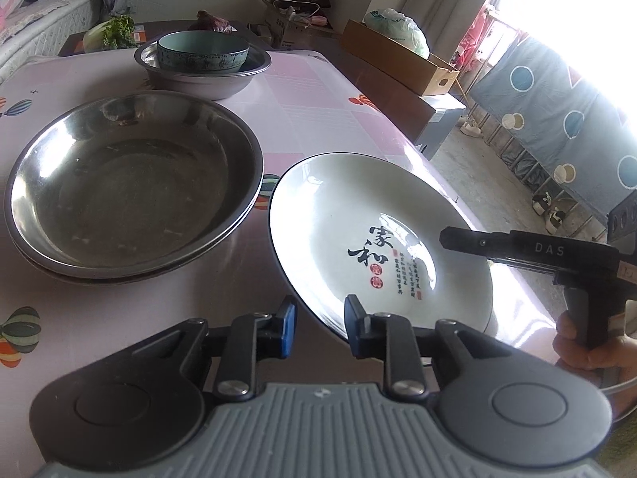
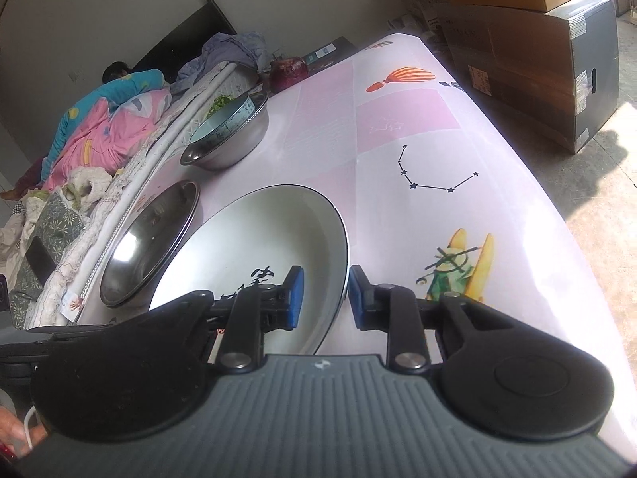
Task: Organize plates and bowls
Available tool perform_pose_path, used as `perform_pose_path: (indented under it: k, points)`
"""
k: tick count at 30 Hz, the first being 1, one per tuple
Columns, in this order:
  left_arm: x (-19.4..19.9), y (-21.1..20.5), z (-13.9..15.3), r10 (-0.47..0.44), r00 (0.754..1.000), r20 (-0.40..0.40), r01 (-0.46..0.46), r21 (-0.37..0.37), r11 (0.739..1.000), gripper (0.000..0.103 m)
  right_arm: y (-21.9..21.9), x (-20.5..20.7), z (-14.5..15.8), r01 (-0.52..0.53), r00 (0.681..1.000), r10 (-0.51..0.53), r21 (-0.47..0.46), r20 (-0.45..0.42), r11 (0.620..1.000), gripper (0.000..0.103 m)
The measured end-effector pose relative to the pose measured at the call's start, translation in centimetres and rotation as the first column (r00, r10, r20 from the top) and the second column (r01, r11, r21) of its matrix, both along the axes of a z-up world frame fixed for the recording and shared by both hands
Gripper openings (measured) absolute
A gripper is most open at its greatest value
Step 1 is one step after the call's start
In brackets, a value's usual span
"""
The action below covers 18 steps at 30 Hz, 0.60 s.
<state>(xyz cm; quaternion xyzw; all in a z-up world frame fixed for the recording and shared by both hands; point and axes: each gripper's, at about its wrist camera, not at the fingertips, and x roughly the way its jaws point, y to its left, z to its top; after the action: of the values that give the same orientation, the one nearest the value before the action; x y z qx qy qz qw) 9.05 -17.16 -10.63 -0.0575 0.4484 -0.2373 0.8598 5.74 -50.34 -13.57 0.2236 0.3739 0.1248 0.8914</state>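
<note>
A white plate [image 1: 358, 215] with a dark rim and black calligraphy hangs tilted just above the pink tablecloth. My left gripper [image 1: 319, 324] is shut on its near rim, which runs between the blue pads. My right gripper [image 2: 326, 298] is shut on the opposite rim of the same plate [image 2: 258, 231]; from the left wrist view its black finger [image 1: 469, 239] reaches in over the plate from the right. To the left lie two stacked steel basins [image 1: 131, 183]. Farther back, a teal bowl [image 1: 203, 49] sits inside a smaller steel bowl [image 1: 199, 81].
The table [image 1: 310, 107] drops off to the floor on the right. Cardboard boxes [image 2: 537, 59] stand beyond its far corner. Bedding [image 2: 99, 127] borders the table's other side. A hand [image 1: 589, 350] holds the right gripper's handle. Vegetables [image 1: 115, 32] lie behind the bowls.
</note>
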Motion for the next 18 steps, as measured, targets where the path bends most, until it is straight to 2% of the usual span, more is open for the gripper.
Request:
perform_pose_path:
  k: [9,14,18]
  points:
    - [-4.5,4.2,0.3,-0.118,0.993,-0.021,0.118,0.000,0.993,0.027,4.2,-6.7,0.4,0.017,1.000,-0.017,-0.033,-0.004,0.999,0.025]
    - [-6.0,6.8,0.0,-0.116,0.993,-0.034,0.114,-0.060,0.992,0.028,6.6,-8.4,0.4,0.034,0.999,-0.034,-0.045,0.003,0.998,0.024]
    - [-6.2,8.1,0.4,-0.084,0.996,0.009,0.085,-0.075,0.994,0.025,8.0,-9.0,0.3,0.075,0.997,-0.075,-0.073,0.000,0.994,0.024]
